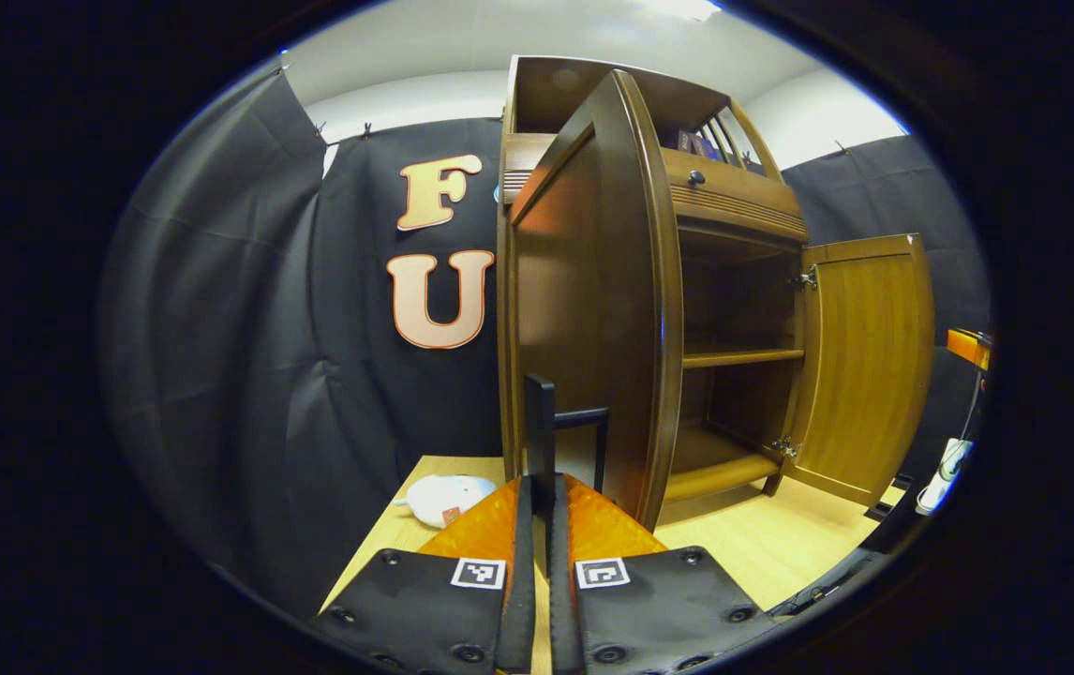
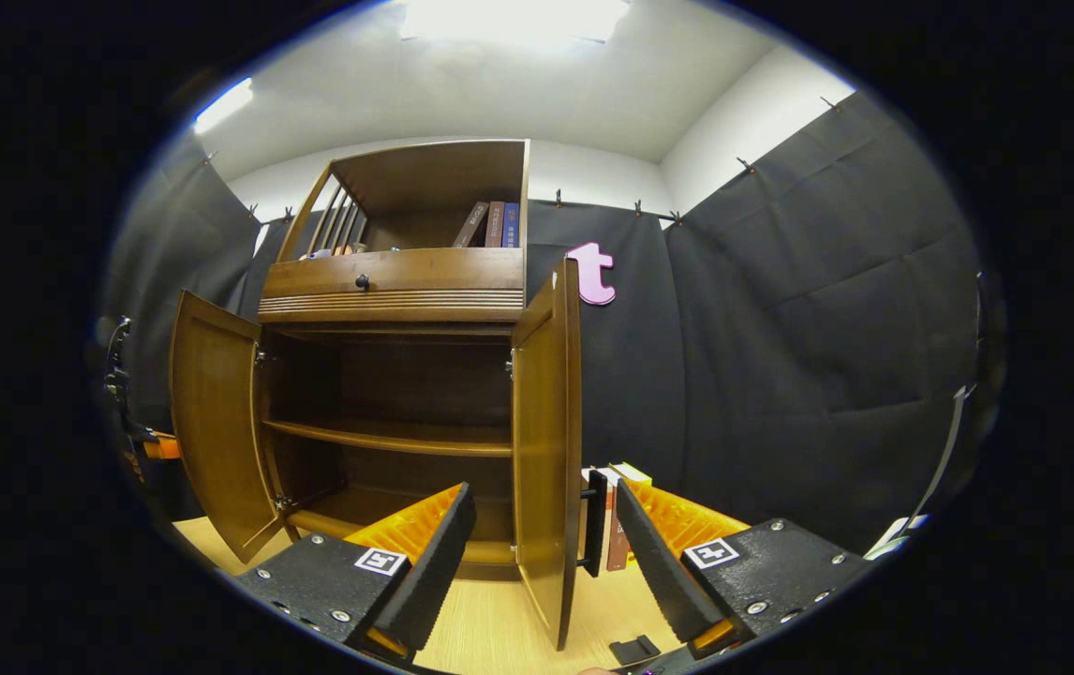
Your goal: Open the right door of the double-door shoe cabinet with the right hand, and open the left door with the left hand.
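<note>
Pressed together, the left gripper point(image 1: 542, 525) has its two fingers closed on the upright bar of the left door's handle point(image 1: 539, 427), which rises straight out from between them. That left door point(image 1: 593, 309) stands swung well out from the shoe cabinet point(image 1: 734, 281), seen nearly edge-on in the left gripper view, and past it the cabinet's shelf point(image 1: 741, 356) and floor lie bare. On the far side of the opening the right door point(image 1: 865, 366) hangs wide on its hinges.

Spread apart, the right gripper point(image 2: 542, 544) holds nothing. The right door's free edge stands up between its two fingers without either one touching it, and the door's dark handle point(image 2: 593, 520) sits just inside the finger on the outer side. In the right gripper view the left door hangs wide open on the opposite side of the cabinet. Books point(image 2: 497, 225) lean in the open top compartment, above a drawer with a round knob point(image 2: 362, 280). A white soft object point(image 1: 448, 497) lies on the wooden floor beside the cabinet's left side.

Both doors look open, so the task seems nearly done. What is left, I judge, is for the left gripper to part its fingers and draw straight back off the handle without dragging the door shut, while the right backs clear of the door edge.
</note>
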The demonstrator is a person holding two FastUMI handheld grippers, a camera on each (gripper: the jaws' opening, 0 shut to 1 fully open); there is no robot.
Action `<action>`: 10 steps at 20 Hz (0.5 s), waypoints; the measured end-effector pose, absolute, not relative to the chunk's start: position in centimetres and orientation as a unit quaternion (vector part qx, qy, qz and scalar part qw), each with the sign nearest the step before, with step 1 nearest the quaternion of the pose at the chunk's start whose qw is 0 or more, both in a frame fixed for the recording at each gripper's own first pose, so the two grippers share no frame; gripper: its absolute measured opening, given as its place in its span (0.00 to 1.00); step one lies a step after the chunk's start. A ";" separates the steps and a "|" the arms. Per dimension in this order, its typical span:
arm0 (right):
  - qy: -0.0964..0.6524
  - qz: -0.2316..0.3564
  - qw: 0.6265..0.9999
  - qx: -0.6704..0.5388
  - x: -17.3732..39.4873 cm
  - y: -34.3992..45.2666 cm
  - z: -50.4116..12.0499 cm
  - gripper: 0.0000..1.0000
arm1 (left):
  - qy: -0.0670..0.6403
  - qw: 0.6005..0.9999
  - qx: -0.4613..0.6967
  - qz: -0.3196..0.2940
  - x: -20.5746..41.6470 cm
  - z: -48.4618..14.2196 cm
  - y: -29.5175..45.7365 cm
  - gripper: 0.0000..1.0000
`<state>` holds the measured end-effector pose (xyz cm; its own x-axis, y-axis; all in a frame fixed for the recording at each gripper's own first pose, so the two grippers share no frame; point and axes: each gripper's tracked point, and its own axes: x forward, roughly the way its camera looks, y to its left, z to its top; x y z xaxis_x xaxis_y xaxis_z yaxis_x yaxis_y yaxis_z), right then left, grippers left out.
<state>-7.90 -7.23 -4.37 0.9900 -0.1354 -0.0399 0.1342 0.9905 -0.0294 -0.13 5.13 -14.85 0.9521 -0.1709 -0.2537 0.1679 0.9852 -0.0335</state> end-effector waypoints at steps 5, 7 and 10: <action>0.027 -0.057 0.998 -0.010 -6.7 -5.6 -5.0 0.99 | 0.136 0.986 0.004 -0.094 -0.1 -14.7 7.1 0.13; 0.030 -0.048 0.998 -0.003 -6.3 -4.8 -5.4 0.99 | 0.134 0.987 0.015 -0.086 0.2 -15.0 8.3 0.13; 0.038 -0.040 0.998 -0.005 -5.7 -4.1 -6.0 0.99 | 0.134 0.988 0.009 -0.077 0.4 -15.1 10.1 0.15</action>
<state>-5.70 -4.10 -6.02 0.9939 -0.0809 -0.0747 0.0802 0.9967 -0.0126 0.44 10.12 -15.10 0.9521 -0.1500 -0.2664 0.1546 0.9880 -0.0035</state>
